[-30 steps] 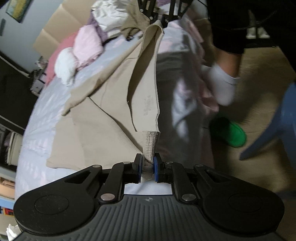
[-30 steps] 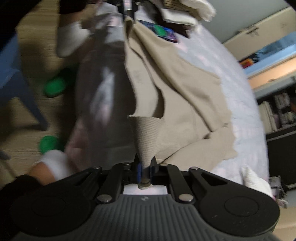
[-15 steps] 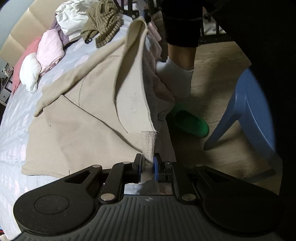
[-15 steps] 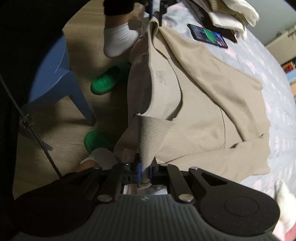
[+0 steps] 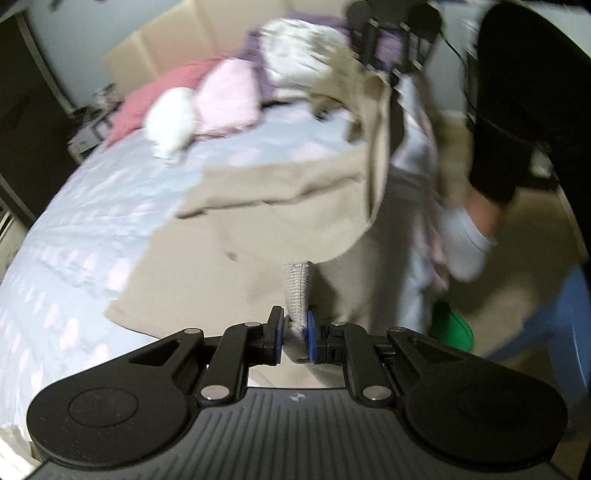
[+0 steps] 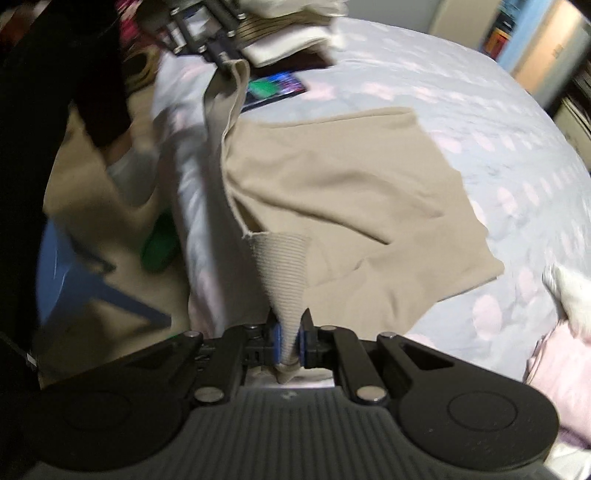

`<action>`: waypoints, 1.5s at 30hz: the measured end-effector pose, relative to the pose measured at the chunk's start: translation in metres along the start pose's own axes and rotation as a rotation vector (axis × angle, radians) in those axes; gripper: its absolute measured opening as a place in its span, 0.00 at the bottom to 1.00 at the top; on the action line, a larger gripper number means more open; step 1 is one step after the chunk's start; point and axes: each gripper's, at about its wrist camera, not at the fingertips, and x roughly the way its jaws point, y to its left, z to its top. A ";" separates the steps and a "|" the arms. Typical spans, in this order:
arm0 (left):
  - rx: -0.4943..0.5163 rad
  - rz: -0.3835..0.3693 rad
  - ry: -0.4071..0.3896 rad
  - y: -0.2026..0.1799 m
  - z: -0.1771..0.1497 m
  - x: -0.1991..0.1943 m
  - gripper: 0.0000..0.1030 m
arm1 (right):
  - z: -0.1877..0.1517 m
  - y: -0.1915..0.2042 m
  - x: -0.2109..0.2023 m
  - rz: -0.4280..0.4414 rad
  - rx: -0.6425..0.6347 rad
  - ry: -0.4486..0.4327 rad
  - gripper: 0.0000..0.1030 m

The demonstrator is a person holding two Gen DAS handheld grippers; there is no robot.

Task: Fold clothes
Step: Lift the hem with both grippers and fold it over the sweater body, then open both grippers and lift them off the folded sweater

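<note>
Beige garment (image 5: 280, 206) swung back over bed (image 5: 92, 229); left gripper (image 5: 295, 334), right gripper (image 6: 289, 341) still clamp ribbed hem.

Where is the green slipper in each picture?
Left wrist view: the green slipper lies on the floor at lower right, just right of the left gripper.
Right wrist view: the green slipper shows at middle left, beside the bed edge.
Shared landmark: the blue chair stands next to it in both.

Clothes pile (image 5: 229, 92) at upper centre of the left wrist view smeared by blur, phone (image 6: 275, 88) screen unreadable, person's leg (image 5: 517, 110) cut off at upper right, bookshelf (image 6: 517, 33) indistinct
</note>
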 end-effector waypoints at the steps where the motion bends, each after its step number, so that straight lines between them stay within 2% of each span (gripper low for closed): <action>1: -0.013 0.013 -0.009 0.008 0.003 0.001 0.10 | 0.000 -0.007 0.002 0.002 0.021 -0.002 0.10; 7: -0.079 0.108 -0.017 0.051 0.019 0.018 0.10 | 0.003 -0.053 0.019 -0.032 0.098 0.033 0.11; 11: -0.114 0.150 0.021 0.073 0.031 0.040 0.11 | 0.015 -0.069 0.032 -0.074 0.052 0.098 0.13; 14: -0.131 0.164 0.050 0.086 0.036 0.051 0.11 | 0.028 -0.077 0.039 -0.124 -0.011 0.115 0.13; 19: -0.182 0.174 0.117 0.105 0.040 0.071 0.11 | 0.047 -0.097 0.055 -0.217 -0.048 0.111 0.12; 23: -0.229 0.177 0.184 0.114 0.035 0.085 0.10 | 0.056 -0.106 0.072 -0.256 -0.061 0.107 0.10; 27: -0.236 0.190 0.259 0.115 0.027 0.097 0.11 | 0.064 -0.109 0.088 -0.328 -0.110 0.083 0.09; 32: -0.300 0.225 0.273 0.124 0.019 0.100 0.11 | 0.068 -0.109 0.103 -0.453 -0.164 0.049 0.09; 36: -0.346 0.215 0.295 0.127 0.013 0.113 0.18 | 0.062 -0.106 0.122 -0.461 -0.113 0.107 0.11; 37: -0.354 0.211 0.310 0.128 0.011 0.116 0.19 | 0.060 -0.105 0.126 -0.464 -0.101 0.121 0.20; 38: -0.363 0.206 0.325 0.128 0.009 0.118 0.20 | 0.059 -0.104 0.131 -0.466 -0.088 0.136 0.35; 40: -0.385 0.201 0.345 0.129 0.005 0.117 0.20 | 0.056 -0.103 0.141 -0.469 -0.063 0.165 0.46; 42: -0.428 0.215 0.332 0.132 0.003 0.106 0.23 | 0.055 -0.105 0.132 -0.474 0.010 0.146 0.47; 45: -0.523 0.211 0.285 0.133 -0.004 0.083 0.36 | 0.050 -0.114 0.090 -0.449 0.263 0.041 0.56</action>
